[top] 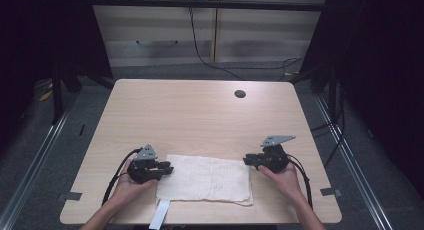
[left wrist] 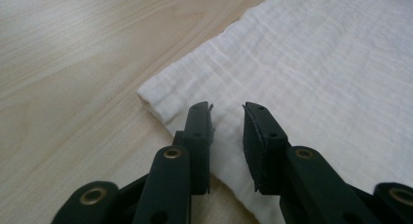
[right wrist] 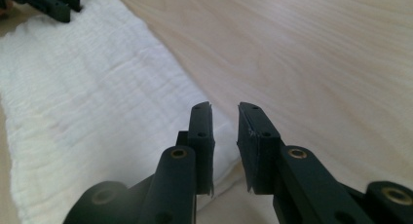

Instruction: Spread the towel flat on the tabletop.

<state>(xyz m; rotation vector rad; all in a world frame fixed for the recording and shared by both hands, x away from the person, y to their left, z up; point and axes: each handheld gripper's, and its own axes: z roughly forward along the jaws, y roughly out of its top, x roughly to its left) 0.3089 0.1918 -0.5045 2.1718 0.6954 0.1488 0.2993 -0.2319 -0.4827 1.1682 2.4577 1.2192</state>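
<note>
A white folded cloth [top: 205,179] lies flat near the front edge of the wooden table [top: 200,115]. My left gripper [top: 169,166] sits at the cloth's far left corner, held in a hand. In the left gripper view its jaws [left wrist: 227,107] stand a little apart just above that corner of the cloth [left wrist: 316,63], with nothing pinched between them. My right gripper [top: 246,160] is at the far right corner. Its jaws [right wrist: 225,106] are also slightly apart over the edge of the cloth [right wrist: 87,87], and the left gripper [right wrist: 48,2] shows far off at the other end.
A round cable hole [top: 240,94] is in the table's far right part. A white strip [top: 161,215] hangs over the front edge below the cloth. Grey tape tabs [top: 72,195] [top: 331,192] mark the front corners. Dark frames and cables surround the table.
</note>
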